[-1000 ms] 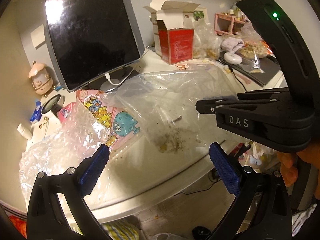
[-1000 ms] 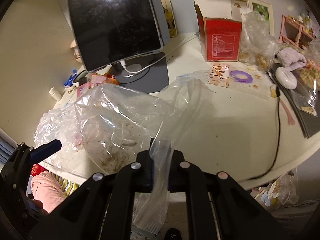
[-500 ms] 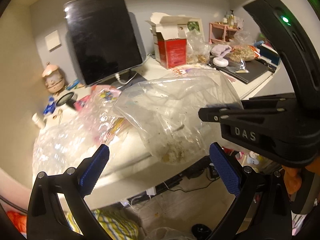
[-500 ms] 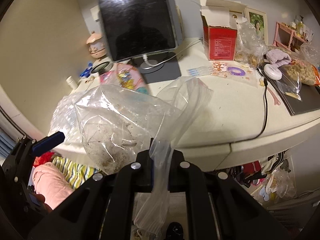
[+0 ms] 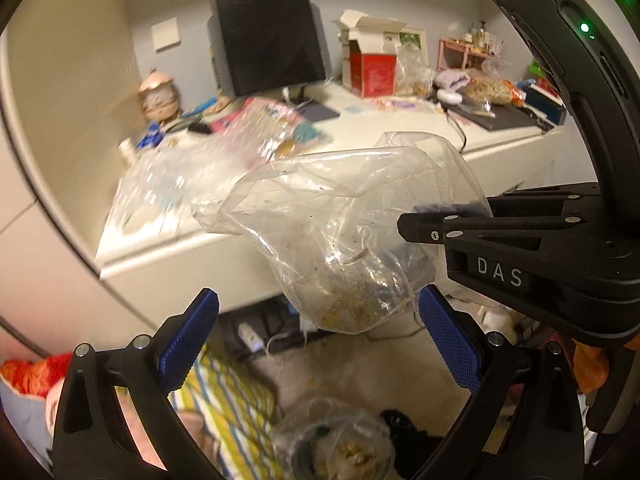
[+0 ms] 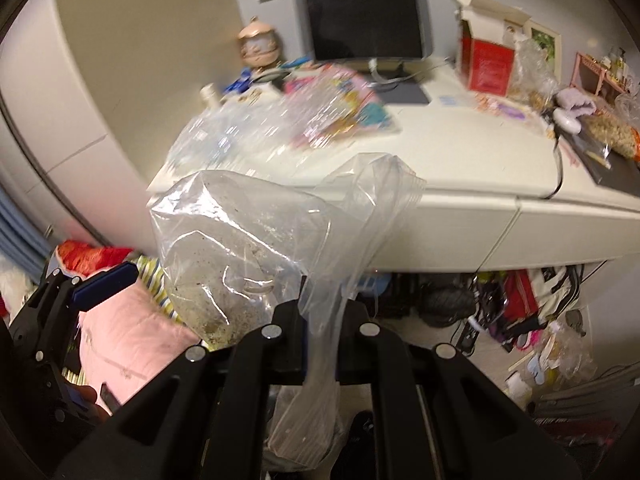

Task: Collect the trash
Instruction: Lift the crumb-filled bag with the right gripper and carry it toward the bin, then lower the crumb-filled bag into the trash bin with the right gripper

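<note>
Carrying step: right gripper (image 6: 320, 344) was pinching the crumb-filled clear bag (image 5: 340, 240), hanging off the desk (image 5: 400, 140) edge over floor clutter; left gripper (image 5: 316, 336) jaws spread, empty. Next likely: drop it into the trash bin (image 5: 332, 444) below.

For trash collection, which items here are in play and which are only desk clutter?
In play: clear plastic bag with crumbs, pinched by the right gripper; left gripper, open; crumpled clear plastic on the desk.

Clutter: monitor, red box, figurine, cable.
</note>
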### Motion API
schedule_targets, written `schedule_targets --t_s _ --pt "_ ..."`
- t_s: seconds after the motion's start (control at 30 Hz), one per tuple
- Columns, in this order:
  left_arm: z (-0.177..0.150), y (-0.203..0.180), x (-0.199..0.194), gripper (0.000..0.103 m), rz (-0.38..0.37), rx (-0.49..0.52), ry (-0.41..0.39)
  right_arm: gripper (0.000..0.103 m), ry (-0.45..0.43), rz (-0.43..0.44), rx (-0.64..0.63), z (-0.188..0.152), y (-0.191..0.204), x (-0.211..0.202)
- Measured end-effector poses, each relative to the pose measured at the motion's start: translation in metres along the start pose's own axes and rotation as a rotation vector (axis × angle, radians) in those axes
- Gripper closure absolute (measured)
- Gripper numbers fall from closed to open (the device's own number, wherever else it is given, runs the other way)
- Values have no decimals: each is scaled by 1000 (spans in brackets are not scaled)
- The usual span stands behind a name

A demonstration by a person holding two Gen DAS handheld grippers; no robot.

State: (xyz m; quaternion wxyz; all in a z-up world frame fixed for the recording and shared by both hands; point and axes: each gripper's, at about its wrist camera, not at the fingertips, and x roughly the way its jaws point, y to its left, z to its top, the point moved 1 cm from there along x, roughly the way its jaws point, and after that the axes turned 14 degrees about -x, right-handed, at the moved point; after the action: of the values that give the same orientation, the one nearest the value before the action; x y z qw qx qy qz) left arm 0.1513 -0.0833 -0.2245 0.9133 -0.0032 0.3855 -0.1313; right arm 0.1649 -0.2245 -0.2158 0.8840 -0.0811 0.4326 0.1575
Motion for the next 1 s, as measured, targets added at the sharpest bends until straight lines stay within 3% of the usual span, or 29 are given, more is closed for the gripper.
schedule_targets --t_s 0.43,0.73,1.0 --pt "-131 65 -25 6 75 -94 144 93 136 72 -31 -88 106 30" --pt "-207 90 2 6 165 -155 256 93 265 131 -69 -143 135 72" --pt "-275 97 45 6 237 -194 367 93 405 188 -63 -199 143 137"
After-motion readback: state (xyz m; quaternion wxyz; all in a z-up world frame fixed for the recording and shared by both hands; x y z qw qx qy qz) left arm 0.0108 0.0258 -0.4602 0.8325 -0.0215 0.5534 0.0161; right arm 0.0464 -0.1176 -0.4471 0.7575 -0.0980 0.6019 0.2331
